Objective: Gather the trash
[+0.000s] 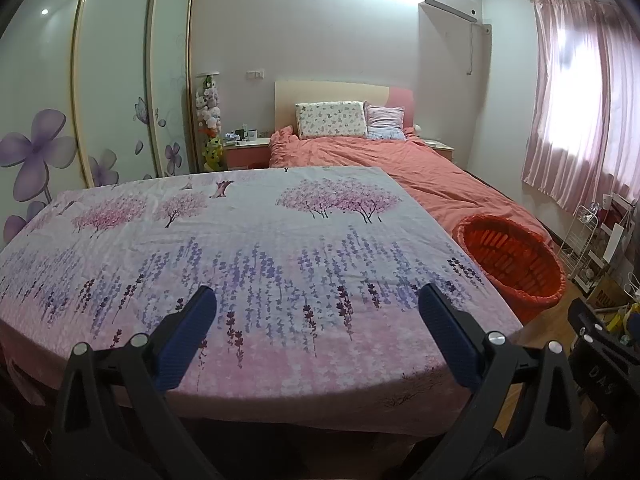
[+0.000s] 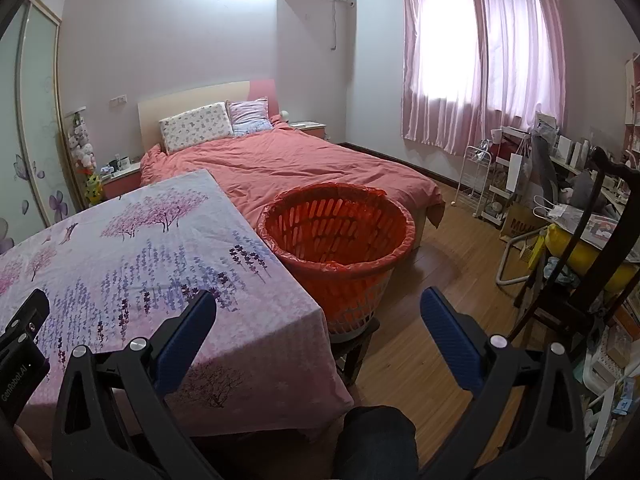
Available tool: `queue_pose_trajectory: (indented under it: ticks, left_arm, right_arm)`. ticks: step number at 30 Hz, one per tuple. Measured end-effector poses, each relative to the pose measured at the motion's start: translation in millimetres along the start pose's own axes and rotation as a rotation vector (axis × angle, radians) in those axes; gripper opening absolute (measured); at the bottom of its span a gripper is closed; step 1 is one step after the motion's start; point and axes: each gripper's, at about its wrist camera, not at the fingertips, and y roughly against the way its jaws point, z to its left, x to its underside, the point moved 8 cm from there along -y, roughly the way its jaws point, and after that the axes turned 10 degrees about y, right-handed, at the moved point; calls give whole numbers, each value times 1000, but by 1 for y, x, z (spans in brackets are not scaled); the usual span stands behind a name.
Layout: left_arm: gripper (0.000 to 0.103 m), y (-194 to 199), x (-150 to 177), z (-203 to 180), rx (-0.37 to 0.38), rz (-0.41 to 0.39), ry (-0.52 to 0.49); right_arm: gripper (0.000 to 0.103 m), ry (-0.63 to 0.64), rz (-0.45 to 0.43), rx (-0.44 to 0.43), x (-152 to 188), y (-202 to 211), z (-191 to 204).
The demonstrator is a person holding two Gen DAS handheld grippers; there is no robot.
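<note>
Left wrist view, left to right. Wardrobe doors (image 1: 116, 80) with purple flower print at far left. Nightstand (image 1: 246, 152) between wardrobe and bed (image 1: 400, 156). Table under floral tablecloth (image 1: 240, 248) filling centre. Left gripper (image 1: 316, 300) released, jaws spread wide above near table edge, nothing between them. Orange laundry basket (image 1: 516, 256) lined with red bag just beside table's right edge. No trash item discernible on cloth.

Right wrist view. Right gripper (image 2: 318, 304) released too, jaws apart, empty, hovering over table corner. Basket resting on dark stool (image 2: 356, 344). Pink curtains (image 2: 480, 60) and cluttered shelves at right.
</note>
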Motion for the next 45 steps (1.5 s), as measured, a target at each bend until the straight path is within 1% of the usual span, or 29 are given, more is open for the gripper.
queue_pose_trajectory:
  ticks: [7,20,45]
  left_arm:
    - [99,1,0,-2,0,-4,-2]
    - [99,6,-3,-5,3,-38,-17]
    - [99,4,-2,-3,1,-31,-14]
  right_arm:
    - [101,0,1,0,0,0,0]
    - [101,-1,2,0,0,0,1]
    - [101,1,1,0,0,0,0]
